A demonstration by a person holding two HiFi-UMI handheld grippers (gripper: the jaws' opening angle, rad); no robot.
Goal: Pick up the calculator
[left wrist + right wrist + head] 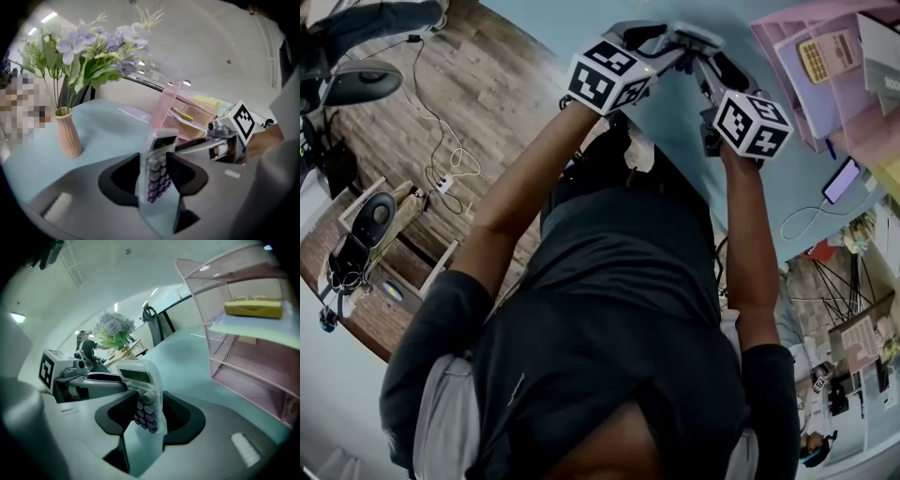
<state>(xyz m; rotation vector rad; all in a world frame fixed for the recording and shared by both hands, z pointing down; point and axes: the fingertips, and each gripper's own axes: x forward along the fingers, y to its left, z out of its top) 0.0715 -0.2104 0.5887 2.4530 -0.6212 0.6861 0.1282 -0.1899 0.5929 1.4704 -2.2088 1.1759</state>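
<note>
a pale blue-green bench (108, 126) carries a ribbed pinkish vase (69, 136) of lilac artificial flowers (93, 51) and a pink wire-mesh shelf rack (253, 366). a smartphone on a white cable (841, 180) lies near the rack. beside the bench runs a brown wooden plank floor (478, 103).

the person, in a dark top, stretches both bare forearms forward over the bench, the two tools angled inward so that their tips meet. the left gripper (157, 173) has its black fingers (124, 180) closed on a pale, clear-cased calculator with purple keys (159, 164). the right gripper (149, 413) clamps the same calculator with its fingers (178, 420). the calculator hangs between them, on edge, clear above the bench.
</note>
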